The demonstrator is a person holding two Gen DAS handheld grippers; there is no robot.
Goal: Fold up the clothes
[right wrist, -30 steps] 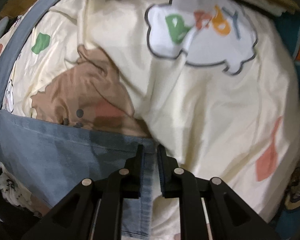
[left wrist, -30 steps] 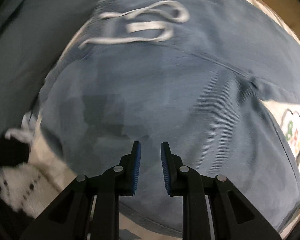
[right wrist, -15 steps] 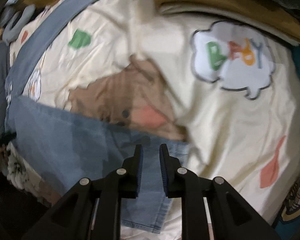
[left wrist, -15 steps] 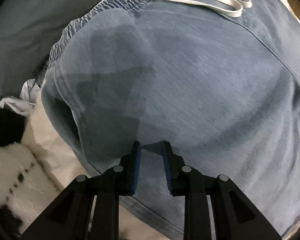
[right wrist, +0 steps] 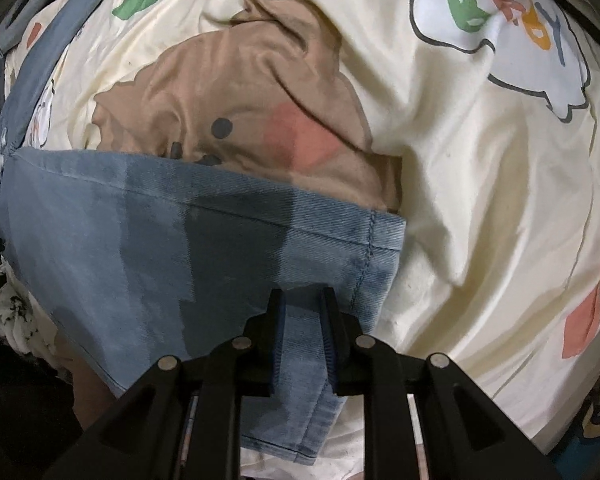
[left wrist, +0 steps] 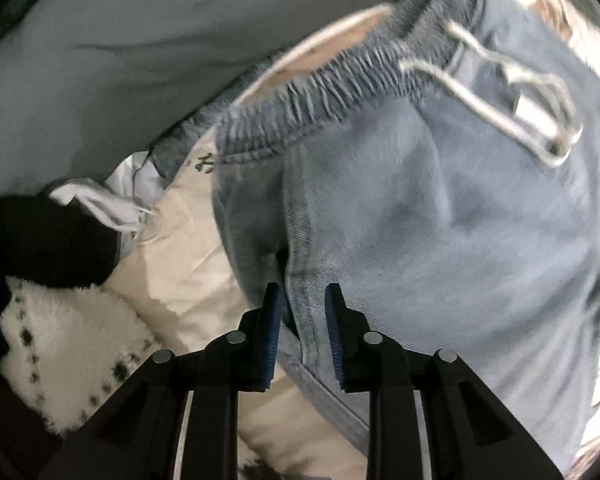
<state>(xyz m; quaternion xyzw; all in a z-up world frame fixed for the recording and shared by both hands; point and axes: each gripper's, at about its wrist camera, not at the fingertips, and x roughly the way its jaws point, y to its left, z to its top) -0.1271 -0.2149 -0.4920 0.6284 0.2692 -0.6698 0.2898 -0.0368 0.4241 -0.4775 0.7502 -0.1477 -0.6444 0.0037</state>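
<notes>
Blue denim shorts (left wrist: 440, 220) with an elastic waistband (left wrist: 340, 92) and a white drawstring (left wrist: 500, 108) lie flat on a cream printed bedsheet (right wrist: 480, 200). My left gripper (left wrist: 302, 296) points straight down over the shorts' side seam below the waistband. Its jaws stand a little apart, the seam runs between them, and the pads do not press it. In the right wrist view the shorts (right wrist: 180, 240) show a leg hem and corner. My right gripper (right wrist: 303, 294) is down on that leg near the hem, narrowly open, with a small ridge of denim between its tips.
Grey cloth (left wrist: 140, 40) lies beyond the waistband. A white fluffy item with dark spots (left wrist: 68, 344), a black garment (left wrist: 40, 240) and white cloth (left wrist: 108, 200) crowd the left side. The sheet carries a brown bear print (right wrist: 240, 100) and a "BABY" bubble (right wrist: 500, 20).
My left gripper has slid across the shorts from mid-fabric to the side seam by the waistband and has rolled. My right gripper has come down closer to the leg hem.
</notes>
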